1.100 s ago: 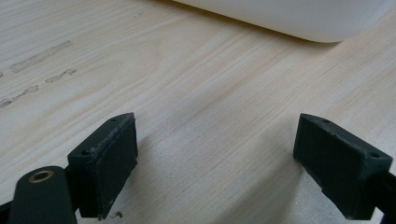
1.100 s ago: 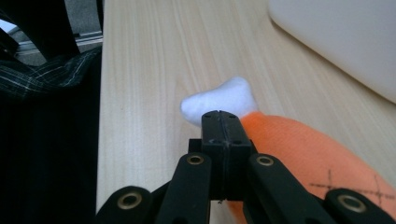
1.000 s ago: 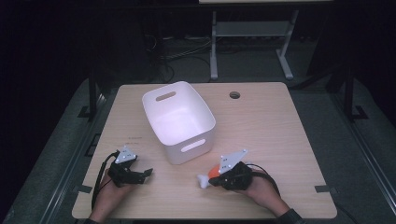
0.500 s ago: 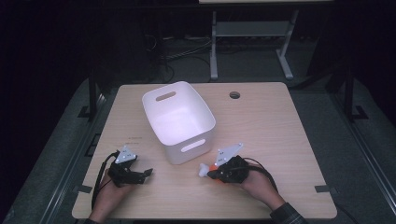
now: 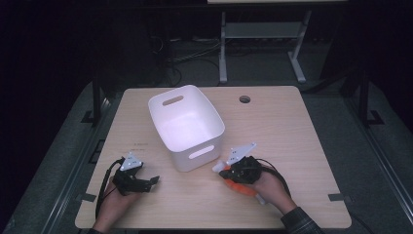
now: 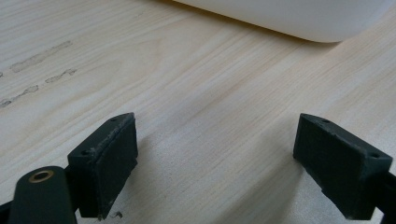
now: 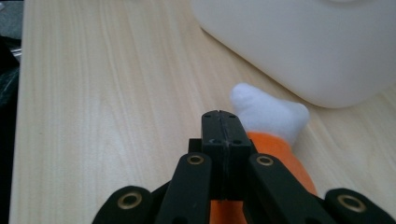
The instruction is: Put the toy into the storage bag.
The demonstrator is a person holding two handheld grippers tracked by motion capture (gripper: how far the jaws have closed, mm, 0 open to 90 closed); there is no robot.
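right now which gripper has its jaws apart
The left gripper: its two pads stand wide apart over bare table. The right gripper's jaws are pressed together above the orange toy.

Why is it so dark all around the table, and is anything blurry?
High view: light falls on the table while the floor around it stays dark. Right gripper view: the white bin looks soft and blurry, and the black jaws look sharper. Left gripper view: the wood grain is crisp.

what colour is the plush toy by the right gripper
Orange with a white tip, clearest in the right gripper view.
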